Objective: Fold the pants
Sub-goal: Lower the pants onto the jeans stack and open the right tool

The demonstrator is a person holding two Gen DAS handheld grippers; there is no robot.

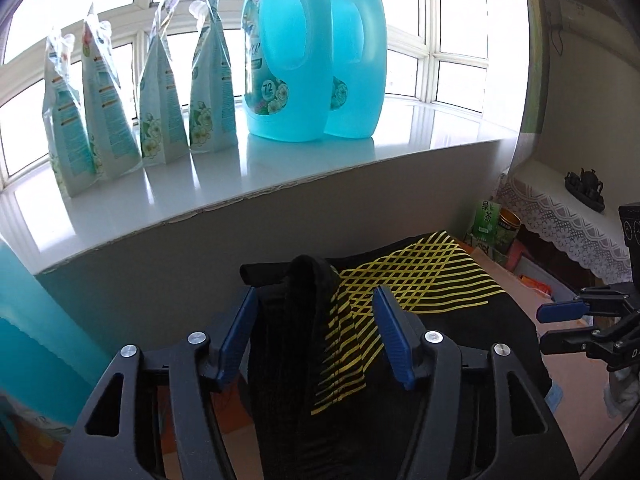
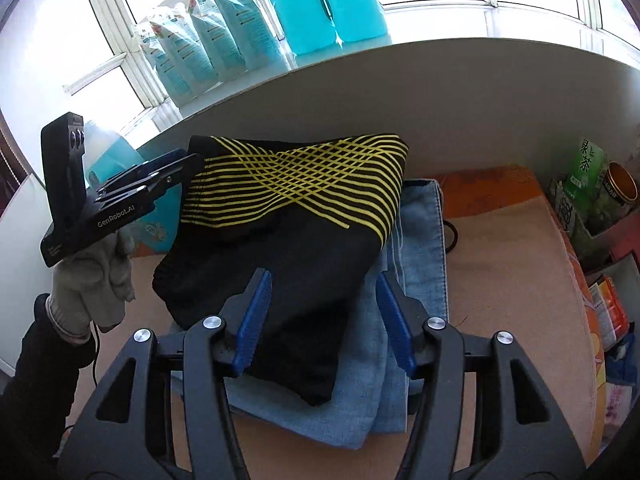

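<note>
Blue-padded fingers (image 2: 256,320) of the right gripper (image 2: 324,320) sit closest, spread wide with nothing between them, hovering just above the near end of the black pants (image 2: 280,248). Those pants, with the yellow criss-cross stripes, are already folded into a chunky bundle lying on top of folded blue jeans (image 2: 416,240), toward the back edge of the table (image 2: 500,264) right under the windowsill.

Over on the other side, the left gripper (image 1: 316,340) is also wide open, tilted down over the pants' left end where a lump of fabric bunches up between its fingers without being pinched. A gloved left hand (image 2: 96,276) holds it from below.

Honestly my worry is that lumpy bit. If either gripper closes on only the top layer, I'd guess the fold peels open. Pulling hard could also drag the jeans underneath, since the stack looks loose. Detergent bottles (image 1: 288,48) and pouches (image 1: 164,88) on the sill are well apart, so probably safe.
</note>
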